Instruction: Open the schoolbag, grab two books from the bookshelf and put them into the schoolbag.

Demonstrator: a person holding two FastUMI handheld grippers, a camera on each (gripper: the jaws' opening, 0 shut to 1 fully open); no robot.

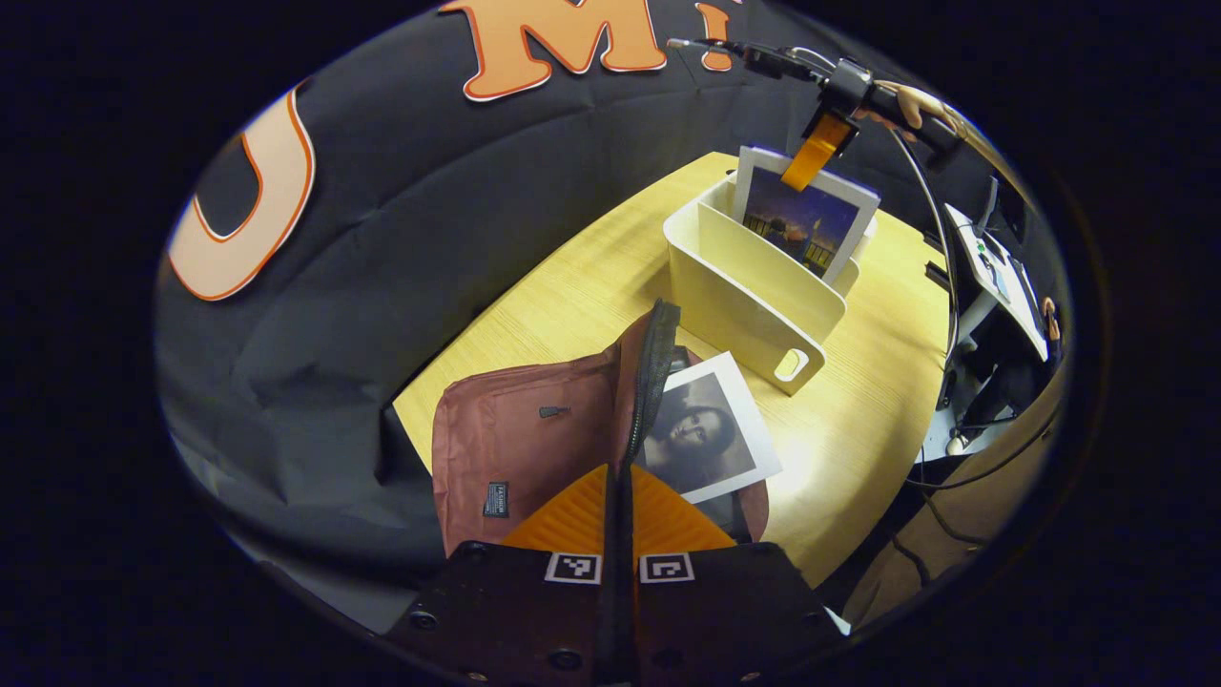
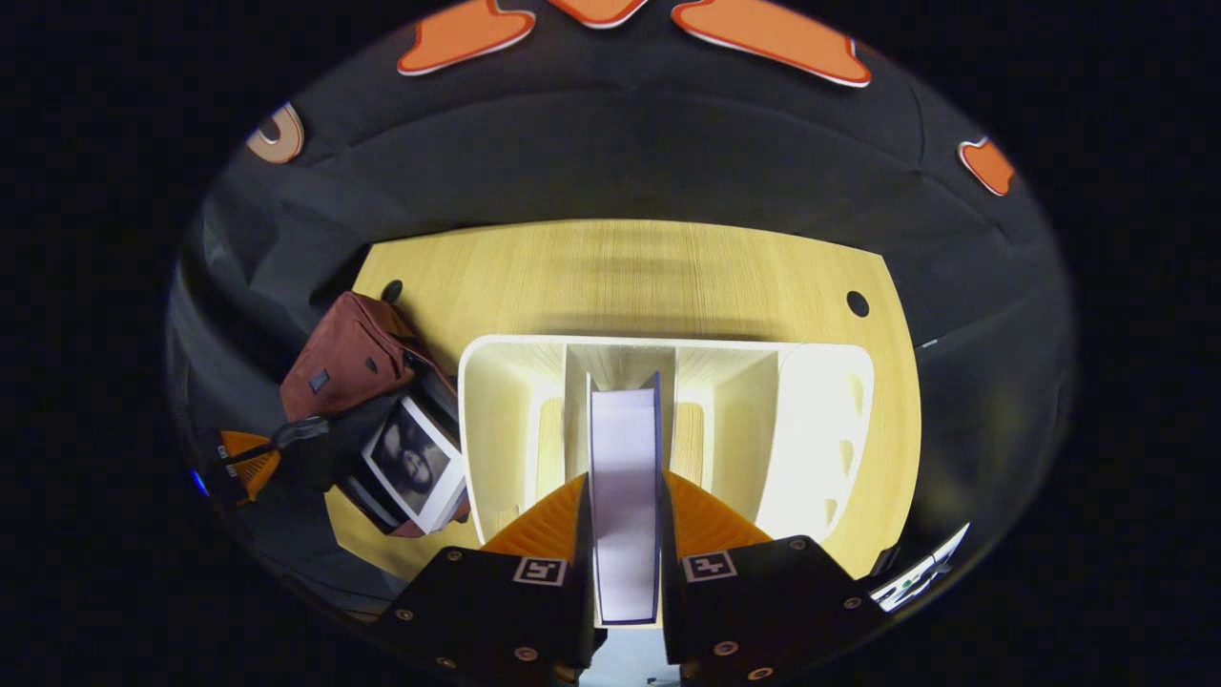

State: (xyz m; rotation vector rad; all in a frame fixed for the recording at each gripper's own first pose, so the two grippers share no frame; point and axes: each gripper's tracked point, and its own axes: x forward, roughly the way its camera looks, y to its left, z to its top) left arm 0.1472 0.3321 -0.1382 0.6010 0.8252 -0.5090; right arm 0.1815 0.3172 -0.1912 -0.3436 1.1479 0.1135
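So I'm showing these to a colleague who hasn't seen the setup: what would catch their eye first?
Probably the book standing in the cream bookshelf, clamped between the right gripper fingers. Next, the reddish-brown schoolbag at the near end of the wooden table, its flap edge pinched by the left gripper, with a portrait-cover book sticking out of it.

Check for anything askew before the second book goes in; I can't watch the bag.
One oddity: the first book sticks out of the schoolbag, only partly inside, angled across its opening. The bookshelf stands upright.
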